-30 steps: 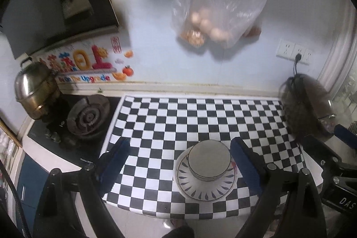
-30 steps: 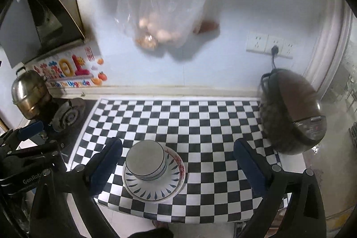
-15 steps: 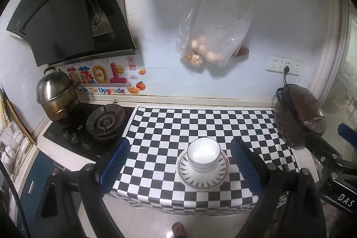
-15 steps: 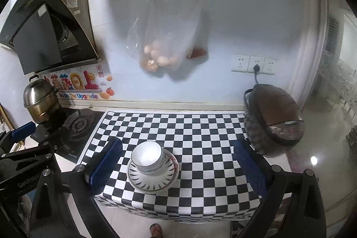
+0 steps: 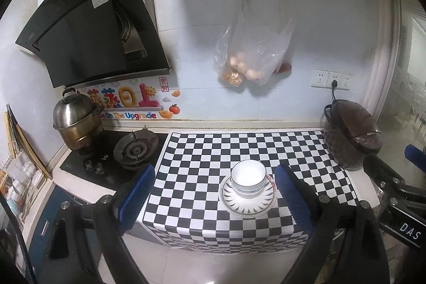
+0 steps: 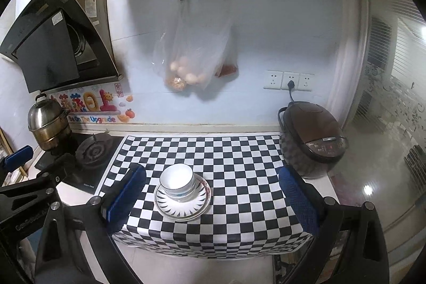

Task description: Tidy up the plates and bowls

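Observation:
A white bowl (image 5: 248, 177) (image 6: 177, 180) stands in a white plate with dark rim marks (image 5: 247, 209) (image 6: 183, 212), and a red-edged plate peeks out beneath. The stack sits near the front of the checkered counter cloth (image 5: 239, 148) (image 6: 226, 151). My left gripper (image 5: 215, 171) hangs open in front of and above the stack, with nothing between its blue pads. My right gripper (image 6: 212, 173) is also open and empty, with the stack left of its centre. Neither one touches the dishes.
A brown rice cooker (image 5: 351, 137) (image 6: 311, 137) stands at the cloth's right end. On the left are a gas burner (image 5: 135, 151), a steel pot (image 5: 76, 121) and a black range hood (image 5: 90, 36). A plastic bag of eggs (image 5: 250, 55) hangs on the wall.
Both grippers have drawn back and upward from the counter, so the bowl and plates look smaller and farther. The stack has stayed in place. Both pairs of jaws stay wide.

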`<state>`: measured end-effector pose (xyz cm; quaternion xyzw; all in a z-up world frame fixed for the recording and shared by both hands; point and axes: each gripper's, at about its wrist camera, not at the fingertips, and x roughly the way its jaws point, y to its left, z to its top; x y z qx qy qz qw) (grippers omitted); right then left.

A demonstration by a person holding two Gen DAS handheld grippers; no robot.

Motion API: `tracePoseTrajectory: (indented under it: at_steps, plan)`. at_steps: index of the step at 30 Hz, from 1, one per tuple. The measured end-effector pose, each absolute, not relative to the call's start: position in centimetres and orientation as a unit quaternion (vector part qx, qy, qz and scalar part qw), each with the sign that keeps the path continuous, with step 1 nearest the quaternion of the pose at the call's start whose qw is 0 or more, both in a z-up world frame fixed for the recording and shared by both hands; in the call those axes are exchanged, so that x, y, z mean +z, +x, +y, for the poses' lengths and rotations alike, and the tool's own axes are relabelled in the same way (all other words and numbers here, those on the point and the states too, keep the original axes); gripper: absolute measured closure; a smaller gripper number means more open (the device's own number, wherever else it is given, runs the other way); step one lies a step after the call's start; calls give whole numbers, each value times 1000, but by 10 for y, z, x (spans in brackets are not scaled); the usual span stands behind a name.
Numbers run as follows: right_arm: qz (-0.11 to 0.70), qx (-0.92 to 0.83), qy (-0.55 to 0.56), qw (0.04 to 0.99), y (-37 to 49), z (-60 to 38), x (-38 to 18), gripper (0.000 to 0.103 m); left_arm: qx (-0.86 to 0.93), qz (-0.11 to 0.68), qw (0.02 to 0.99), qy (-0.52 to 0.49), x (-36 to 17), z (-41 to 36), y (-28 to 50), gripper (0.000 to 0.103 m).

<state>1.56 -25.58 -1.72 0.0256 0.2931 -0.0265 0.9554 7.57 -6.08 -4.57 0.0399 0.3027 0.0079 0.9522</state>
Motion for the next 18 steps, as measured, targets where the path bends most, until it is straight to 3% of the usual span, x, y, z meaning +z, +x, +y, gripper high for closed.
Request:
tracePoseTrajectory:
  at_steps: [18]
  plan:
    - [299,-37,15,954,-7,-232,-18,1,4,299,954,28,-49,-35,51,11]
